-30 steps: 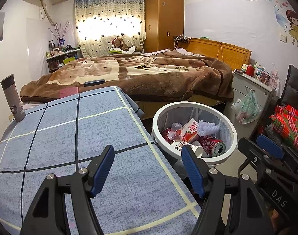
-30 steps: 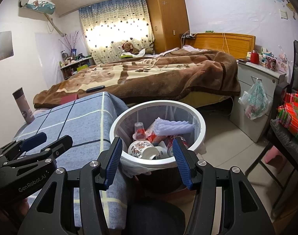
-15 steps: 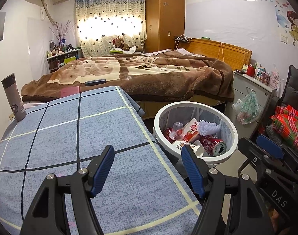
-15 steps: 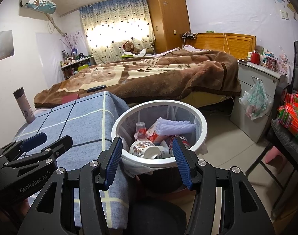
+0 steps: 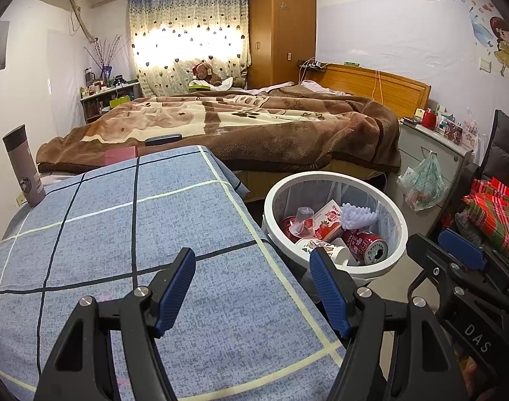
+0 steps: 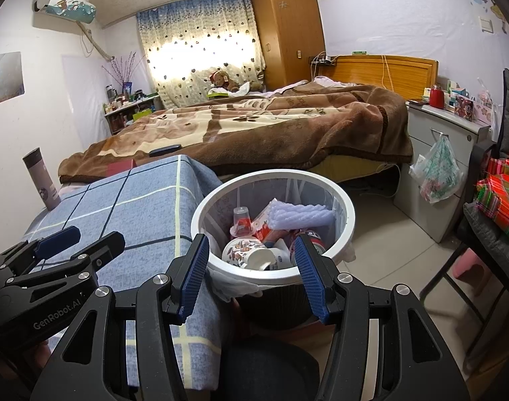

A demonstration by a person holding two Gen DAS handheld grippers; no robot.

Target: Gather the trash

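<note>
- Two big surfaces fill the room: a bed (image 5: 254, 123) under a brown blanket at the back, and nearer the cameras a desk (image 5: 127, 234) covered in blue checked cloth.
- Against the far wall a wooden wardrobe (image 5: 281, 30) stands beside a curtained window (image 5: 187, 40).
- On the floor just beside the desk's right edge sits a white-rimmed trash bin (image 6: 348, 214) lined with a pale bag; it holds the collected trash.
- Inside the bin, a white ridged sponge (image 6: 301, 217) lies on top toward the far side, with a strawberry-printed carton (image 5: 329, 220) next to it.
- Lower in the bin lie a red can (image 5: 366, 244) on its side with its open end facing out, a patterned paper cup (image 6: 247, 252) tipped over near the front rim, and a small clear plastic cup (image 6: 241, 217) upright behind it.
- Over the desk's near part hangs the left gripper (image 5: 252, 287); its blue-padded fingers (image 5: 176, 284) are spread wide with nothing between them.
- Just in front of the bin's near rim hangs the right gripper (image 6: 251, 277), its fingers (image 6: 308, 277) likewise apart and holding nothing.
- At the desk's far left corner a grey flask (image 5: 22, 167) stands upright.
- On a cabinet's handle to the right hangs a plastic bag (image 6: 438, 173).
</note>
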